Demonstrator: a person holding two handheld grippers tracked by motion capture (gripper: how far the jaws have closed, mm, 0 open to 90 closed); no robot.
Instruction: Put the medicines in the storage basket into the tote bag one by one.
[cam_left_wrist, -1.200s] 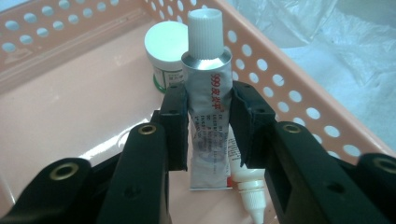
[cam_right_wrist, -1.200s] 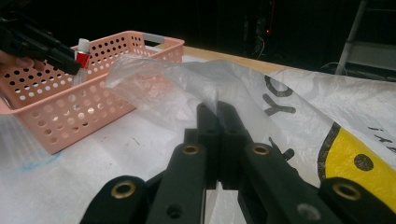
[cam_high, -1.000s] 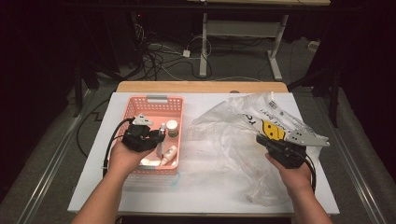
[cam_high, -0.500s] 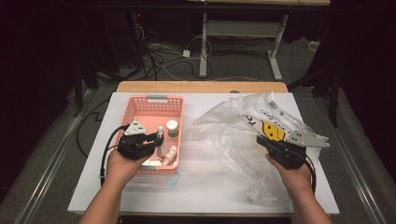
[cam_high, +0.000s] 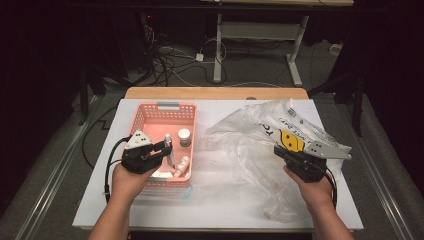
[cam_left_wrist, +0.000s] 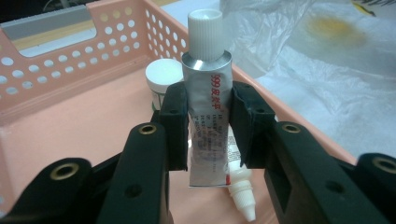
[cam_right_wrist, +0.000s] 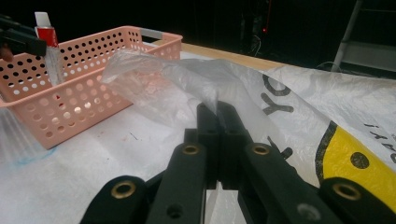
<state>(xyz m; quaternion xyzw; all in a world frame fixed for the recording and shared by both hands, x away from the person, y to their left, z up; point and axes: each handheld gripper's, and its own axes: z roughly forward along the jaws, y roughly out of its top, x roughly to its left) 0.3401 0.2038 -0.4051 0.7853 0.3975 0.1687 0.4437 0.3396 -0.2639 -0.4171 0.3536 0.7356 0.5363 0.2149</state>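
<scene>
Our left gripper (cam_high: 161, 148) has lifted since 1 second ago, fingers clamped on the tube (cam_left_wrist: 207, 102), now upright above the basket (cam_high: 145, 117). Our right gripper (cam_right_wrist: 218, 116) keeps its fingers pinched on the bag (cam_right_wrist: 196, 79), so bagging seems next.

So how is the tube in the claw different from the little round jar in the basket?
The silver tube is tall and thin; the jar is short and round. The tube stands upright, pinched in the left claw above the basket floor; the jar sits on that floor, untouched. The tube carries red print; no print can be made out on the jar. Both have white caps.
</scene>
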